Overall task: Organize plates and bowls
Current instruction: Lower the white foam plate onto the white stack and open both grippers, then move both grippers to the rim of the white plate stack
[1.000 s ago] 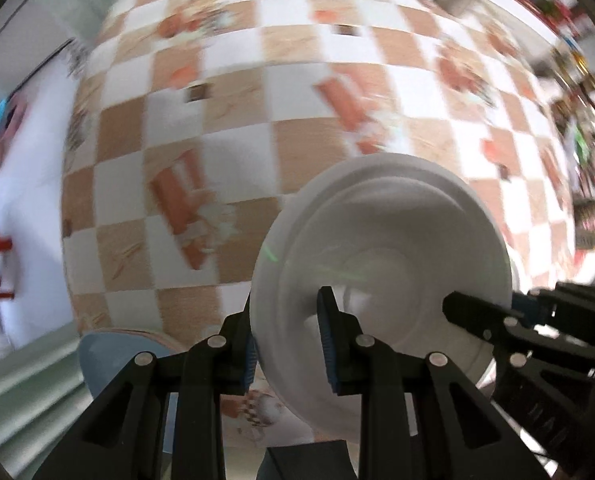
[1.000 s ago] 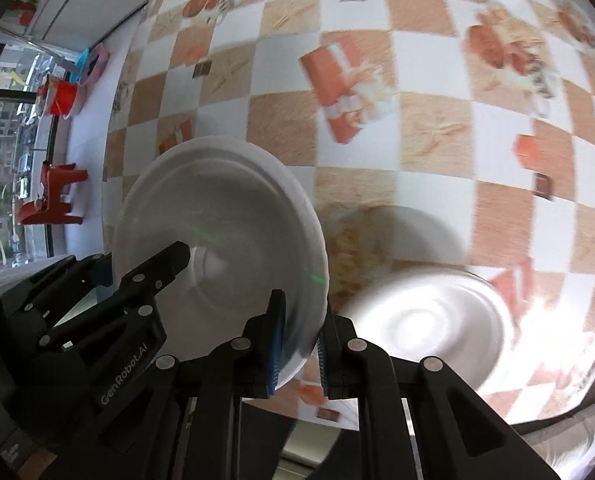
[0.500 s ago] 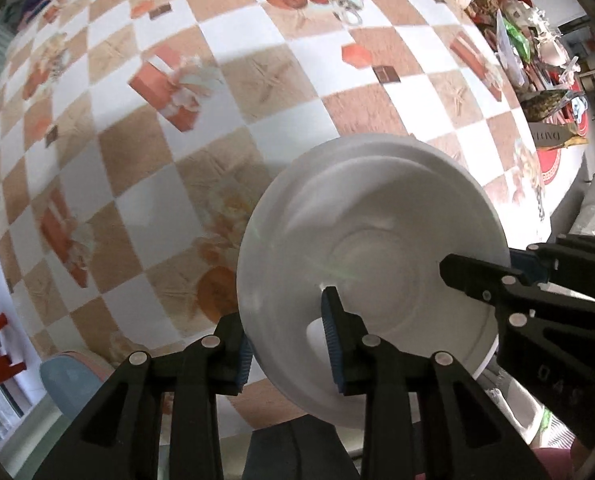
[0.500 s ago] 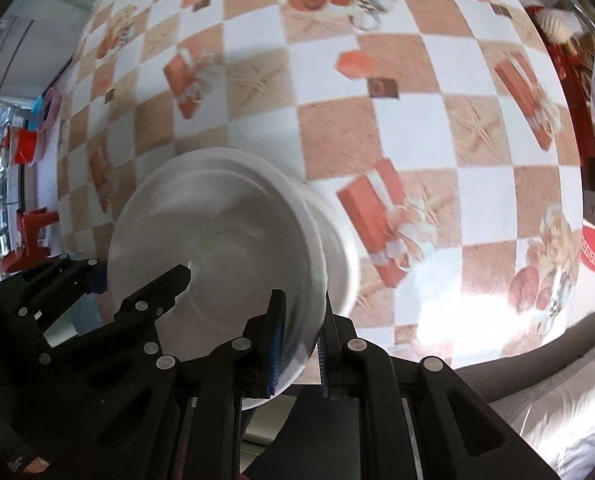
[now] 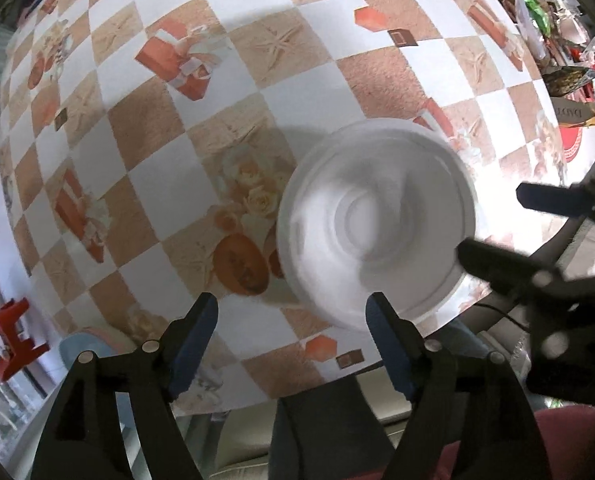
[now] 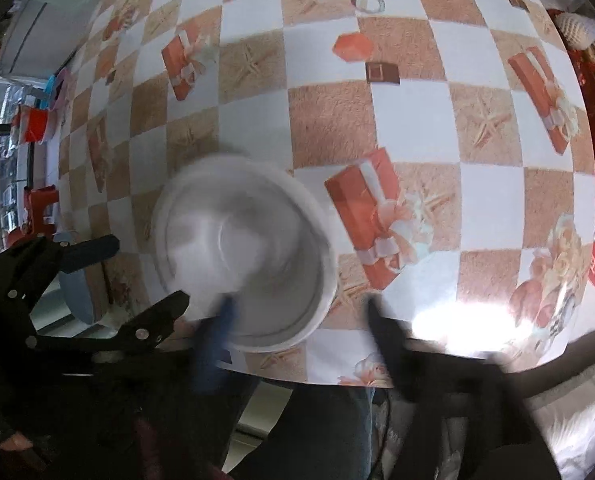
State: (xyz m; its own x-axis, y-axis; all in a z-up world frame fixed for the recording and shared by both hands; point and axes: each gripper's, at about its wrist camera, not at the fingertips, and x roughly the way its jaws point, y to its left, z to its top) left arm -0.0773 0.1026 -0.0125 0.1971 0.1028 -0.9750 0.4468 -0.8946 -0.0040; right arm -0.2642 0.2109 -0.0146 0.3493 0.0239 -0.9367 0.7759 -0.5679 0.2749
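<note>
A checked cloth printed with orange gift boxes and starfish covered the desk (image 5: 257, 92); the white plates (image 5: 377, 224), blurred, sat stacked near its front edge, at five o'clock from the desk's centre; your left claw (image 5: 293, 320) was opening, nothing between its pads, the stack at one o'clock from it; your right claw (image 6: 297, 312) was opening too, released, the plates (image 6: 245, 252) at eleven o'clock.
</note>
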